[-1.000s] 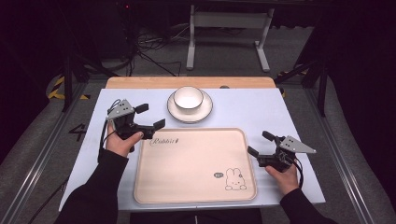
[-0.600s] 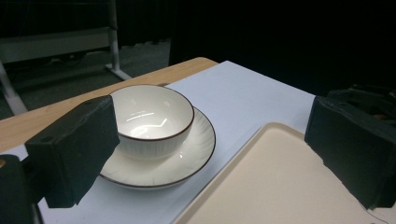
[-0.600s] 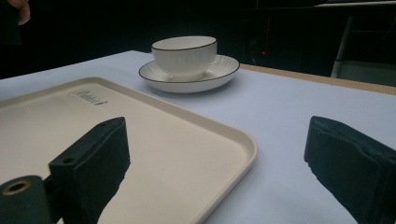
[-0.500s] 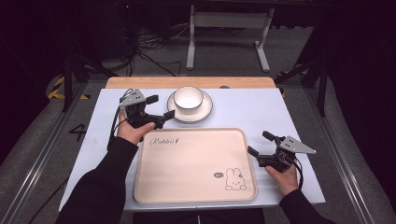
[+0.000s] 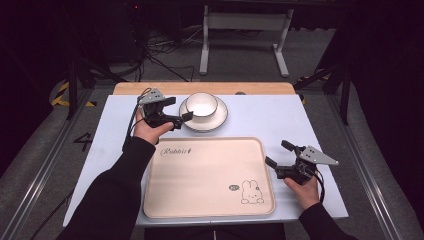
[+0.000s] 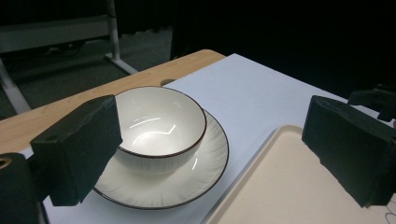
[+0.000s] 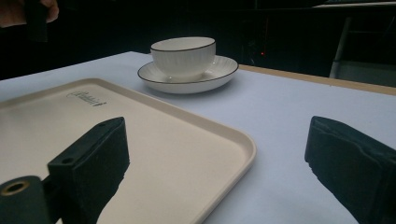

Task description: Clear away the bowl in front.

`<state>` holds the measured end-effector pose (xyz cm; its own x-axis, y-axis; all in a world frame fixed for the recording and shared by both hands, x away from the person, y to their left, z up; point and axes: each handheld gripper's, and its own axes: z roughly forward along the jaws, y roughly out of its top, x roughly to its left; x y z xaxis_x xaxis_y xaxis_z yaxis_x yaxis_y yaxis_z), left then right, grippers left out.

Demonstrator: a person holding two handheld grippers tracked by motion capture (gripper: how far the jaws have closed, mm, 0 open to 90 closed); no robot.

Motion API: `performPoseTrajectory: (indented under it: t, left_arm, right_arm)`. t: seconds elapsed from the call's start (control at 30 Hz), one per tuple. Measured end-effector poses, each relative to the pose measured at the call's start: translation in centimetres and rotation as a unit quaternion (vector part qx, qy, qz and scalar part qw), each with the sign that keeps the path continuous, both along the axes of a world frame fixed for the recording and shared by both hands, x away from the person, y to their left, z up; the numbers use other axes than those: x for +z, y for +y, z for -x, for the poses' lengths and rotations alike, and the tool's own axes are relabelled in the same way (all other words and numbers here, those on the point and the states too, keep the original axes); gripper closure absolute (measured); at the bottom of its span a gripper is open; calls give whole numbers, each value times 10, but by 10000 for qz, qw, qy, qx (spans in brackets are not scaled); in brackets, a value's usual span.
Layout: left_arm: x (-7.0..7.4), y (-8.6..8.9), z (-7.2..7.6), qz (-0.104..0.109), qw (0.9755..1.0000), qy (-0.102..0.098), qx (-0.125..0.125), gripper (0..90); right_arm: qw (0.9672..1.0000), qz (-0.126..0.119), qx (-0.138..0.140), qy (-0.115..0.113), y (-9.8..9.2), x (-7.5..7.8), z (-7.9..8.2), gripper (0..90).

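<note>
Bowl [image 6: 159,126] and saucer [image 6: 205,163] look like glossy ceramic; the tray [image 7: 154,140] is smooth, matt; the table edge [image 6: 84,98] is wood

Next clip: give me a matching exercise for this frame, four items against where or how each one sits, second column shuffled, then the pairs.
Column one:
1. bowl
2. tray
3. left gripper
4. right gripper

Column two:
A. open, beside the tray's right edge, apart from it
B. lies flat on the near half of the table, nothing on it, a rabbit drawing in one corner
C. open, at the left rim of the plate, closing on nothing yet
D. stands upright on the plate

Pairs: 1-D, 2-B, 3-C, 4-A
</note>
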<state>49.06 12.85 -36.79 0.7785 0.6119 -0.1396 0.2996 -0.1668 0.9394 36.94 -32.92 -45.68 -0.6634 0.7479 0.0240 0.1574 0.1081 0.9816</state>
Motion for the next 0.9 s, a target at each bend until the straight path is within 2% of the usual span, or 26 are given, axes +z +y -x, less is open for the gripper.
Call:
performPoseTrajectory:
  t: [0.07, 0.4, 0.57, 0.83, 0.9]
  left_arm:
    - [1, -3, -5, 15, 10000, 55, -36, 52]
    - [4, -14, -21, -46, 10000, 29, -23, 48]
    - [3, -16, -28, 1, 10000, 24, 42, 51]
    - [4, -27, -46, -175, 9996, 124, 180, 51]
    - [3, -29, -50, -210, 9993, 201, 222, 51]
  right_arm:
    - [10000, -13, -8, -2, 0, 0, 0, 67]
    - [10000, -21, 2, -7, 0, 0, 0, 67]
    - [10000, -35, 6, -10, 0, 0, 0, 67]
    - [10000, -21, 5, -10, 0, 0, 0, 64]
    - [10000, -25, 3, -14, 0, 0, 1, 63]
